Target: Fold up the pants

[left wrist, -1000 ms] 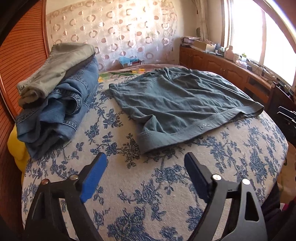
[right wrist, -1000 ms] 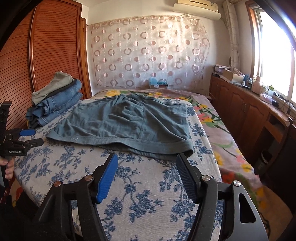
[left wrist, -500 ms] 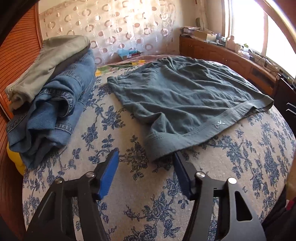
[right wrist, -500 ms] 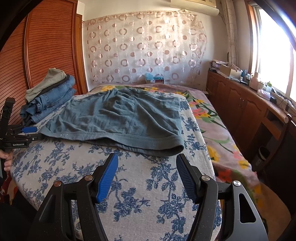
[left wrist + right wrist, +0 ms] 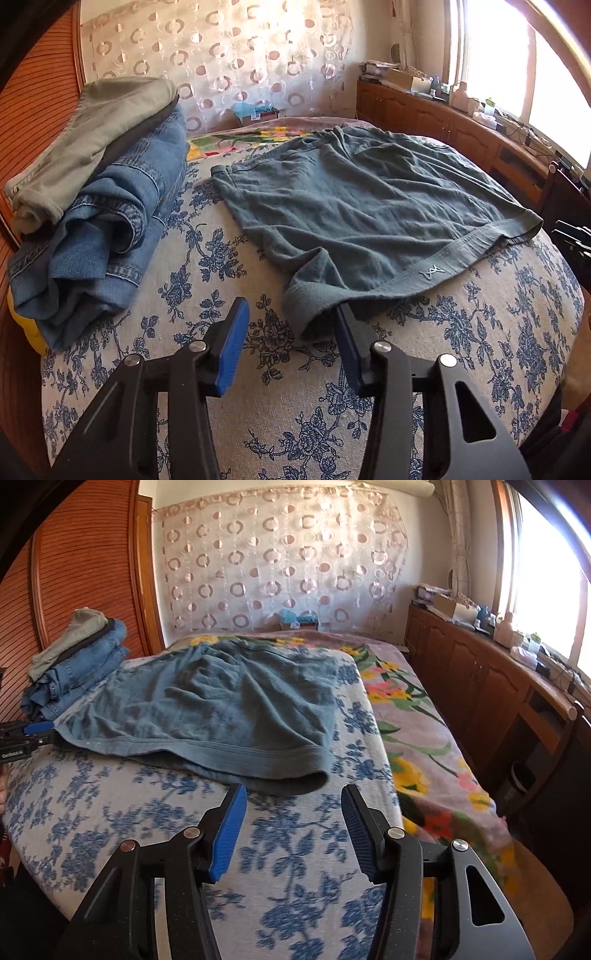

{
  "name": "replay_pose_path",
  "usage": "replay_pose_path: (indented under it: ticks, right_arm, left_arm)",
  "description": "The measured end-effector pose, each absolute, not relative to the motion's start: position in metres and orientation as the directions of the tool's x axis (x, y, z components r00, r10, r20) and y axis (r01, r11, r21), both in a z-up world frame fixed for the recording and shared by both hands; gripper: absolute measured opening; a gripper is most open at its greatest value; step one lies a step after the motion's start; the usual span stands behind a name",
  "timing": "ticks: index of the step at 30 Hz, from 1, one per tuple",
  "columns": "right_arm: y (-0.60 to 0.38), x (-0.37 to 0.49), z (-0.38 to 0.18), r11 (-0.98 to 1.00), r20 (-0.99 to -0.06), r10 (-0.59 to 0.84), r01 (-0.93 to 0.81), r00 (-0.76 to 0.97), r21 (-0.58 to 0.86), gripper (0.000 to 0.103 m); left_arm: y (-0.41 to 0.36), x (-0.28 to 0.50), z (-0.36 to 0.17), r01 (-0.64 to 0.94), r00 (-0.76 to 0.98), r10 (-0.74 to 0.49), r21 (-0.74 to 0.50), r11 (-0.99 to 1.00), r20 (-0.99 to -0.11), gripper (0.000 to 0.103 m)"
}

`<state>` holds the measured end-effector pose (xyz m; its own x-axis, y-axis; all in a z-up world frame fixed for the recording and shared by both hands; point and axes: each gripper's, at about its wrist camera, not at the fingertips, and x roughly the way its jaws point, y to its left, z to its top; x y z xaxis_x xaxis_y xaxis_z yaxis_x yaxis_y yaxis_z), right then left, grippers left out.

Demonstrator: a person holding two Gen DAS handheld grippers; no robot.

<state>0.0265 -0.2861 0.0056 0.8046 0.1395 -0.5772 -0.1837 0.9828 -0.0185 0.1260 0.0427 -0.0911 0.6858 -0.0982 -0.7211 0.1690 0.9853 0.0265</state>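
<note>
Grey-green shorts (image 5: pixel 369 214) lie spread flat on the blue-flowered bed cover (image 5: pixel 184 295), waistband toward me. My left gripper (image 5: pixel 291 317) is open at the shorts' near left waistband corner; its right finger tip is tucked under the cloth edge. In the right wrist view the shorts (image 5: pixel 221 709) lie ahead. My right gripper (image 5: pixel 293 805) is open just short of the near right corner, apart from the cloth. The left gripper (image 5: pixel 33 731) shows there at the far left corner.
A stack of folded jeans (image 5: pixel 107 229) with a khaki garment (image 5: pixel 99 122) on top sits at the left by the wooden wardrobe (image 5: pixel 81 572). A floral blanket (image 5: pixel 417 738) covers the bed's right side. Wooden cabinets (image 5: pixel 480 679) run under the window.
Both grippers have moved forward toward the waistband. The left gripper's right finger now reaches under the left corner. The right gripper is closer to the right corner.
</note>
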Motion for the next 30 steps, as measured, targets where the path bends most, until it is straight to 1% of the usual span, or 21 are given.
replay_pose_path:
  ticks: [10,13,14,16,17,18,19,20,22,23,24,26,27,28,30]
  right_arm:
    - [-0.292,0.043,0.012,0.983,-0.631,0.085,-0.168,0.771,-0.073,0.055]
    - [-0.288,0.051,0.013,0.981,-0.647,0.082,-0.177,0.758,-0.084,0.047]
    - [-0.287,0.053,0.01,0.98,-0.652,0.08,-0.18,0.754,-0.088,0.043]
    - [-0.286,0.057,0.009,0.978,-0.663,0.086,-0.189,0.744,-0.084,0.038]
    - [-0.286,0.058,0.01,0.978,-0.665,0.095,-0.193,0.741,-0.076,0.032]
    - [-0.285,0.057,0.011,0.978,-0.663,0.105,-0.199,0.741,-0.068,0.028]
    - [-0.287,0.057,0.012,0.978,-0.662,0.11,-0.201,0.741,-0.063,0.027]
    - [-0.29,0.057,0.013,0.978,-0.659,0.115,-0.203,0.743,-0.058,0.024]
    - [-0.292,0.056,0.014,0.975,-0.657,0.134,-0.216,0.742,-0.045,0.016]
    - [-0.293,0.056,0.014,0.974,-0.655,0.144,-0.223,0.742,-0.039,0.01]
    - [-0.293,0.054,0.015,0.973,-0.652,0.147,-0.227,0.744,-0.041,0.007]
    - [-0.294,0.054,0.015,0.972,-0.648,0.153,-0.234,0.746,-0.039,0.004]
    - [-0.296,0.056,0.015,0.971,-0.644,0.159,-0.236,0.748,-0.033,0.003]
    - [-0.298,0.054,0.016,0.971,-0.639,0.168,-0.239,0.751,-0.026,0.003]
    - [-0.302,0.053,0.016,0.971,-0.63,0.177,-0.24,0.756,-0.016,0.002]
  left_arm:
    - [0.044,0.129,-0.094,0.166,0.68,-0.094,0.027,0.986,-0.727,0.047]
    - [0.043,0.128,-0.095,0.168,0.68,-0.096,0.028,0.985,-0.727,0.045]
    - [0.043,0.127,-0.095,0.168,0.681,-0.096,0.027,0.985,-0.726,0.044]
    - [0.042,0.127,-0.095,0.173,0.676,-0.104,0.02,0.985,-0.729,0.043]
    - [0.042,0.127,-0.095,0.176,0.676,-0.109,0.016,0.984,-0.729,0.042]
    - [0.042,0.126,-0.095,0.177,0.677,-0.112,0.014,0.984,-0.728,0.04]
    - [0.042,0.126,-0.095,0.18,0.677,-0.117,0.009,0.984,-0.726,0.039]
    - [0.042,0.125,-0.094,0.182,0.679,-0.121,0.006,0.983,-0.724,0.036]
    - [0.042,0.124,-0.093,0.182,0.685,-0.123,0.004,0.983,-0.718,0.034]
    - [0.042,0.123,-0.093,0.184,0.687,-0.129,-0.001,0.983,-0.715,0.031]
    - [0.042,0.123,-0.093,0.186,0.687,-0.133,-0.004,0.983,-0.715,0.029]
    - [0.042,0.122,-0.092,0.181,0.691,-0.128,-0.001,0.984,-0.711,0.027]
    - [0.042,0.121,-0.091,0.182,0.693,-0.13,-0.002,0.983,-0.71,0.023]
    - [0.041,0.12,-0.091,0.189,0.693,-0.139,-0.009,0.982,-0.708,0.022]
    - [0.042,0.118,-0.089,0.19,0.699,-0.144,-0.012,0.982,-0.701,0.017]
